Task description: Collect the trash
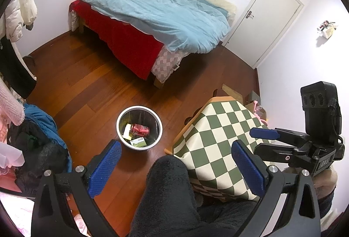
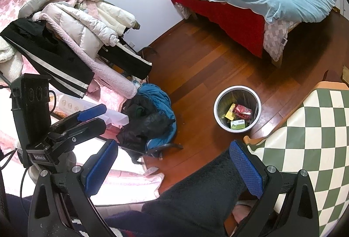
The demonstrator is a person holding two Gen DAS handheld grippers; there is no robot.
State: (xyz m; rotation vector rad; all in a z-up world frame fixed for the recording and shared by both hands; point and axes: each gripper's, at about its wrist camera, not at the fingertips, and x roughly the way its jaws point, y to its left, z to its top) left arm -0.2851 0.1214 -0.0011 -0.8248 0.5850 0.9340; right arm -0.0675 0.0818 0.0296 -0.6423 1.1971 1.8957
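- While both grippers are hanging high above the floor, the waste bin (image 1: pixel 139 128) is standing upright on the wooden floor (image 1: pixel 91 75), its round mouth opening straight up, just beside the corner of the checkered table (image 1: pixel 220 134).
- One red can (image 1: pixel 140 129) is lying on its side inside the bin, its long axis running across the bin in the left wrist view.
- One yellow box (image 1: pixel 127 130) is leaning beside the can, touching it, long axis slanting up the bin's wall.
- One green-and-white box (image 1: pixel 138 142) is lying flat just below the can.
- That is making three pieces of trash inside, one of each.
- The left gripper (image 1: pixel 175 166) is spreading its two blue pads (image 1: pixel 104 168) wide, gripping nothing.
- The right gripper (image 2: pixel 174 166) is likewise gaping wide with nothing between its pads (image 2: pixel 246 168).
- A dark-trousered knee (image 1: pixel 168 184) is showing between the fingers in both views.
- One bed (image 1: pixel 152 25) under a blue duvet is standing well apart from the bin.
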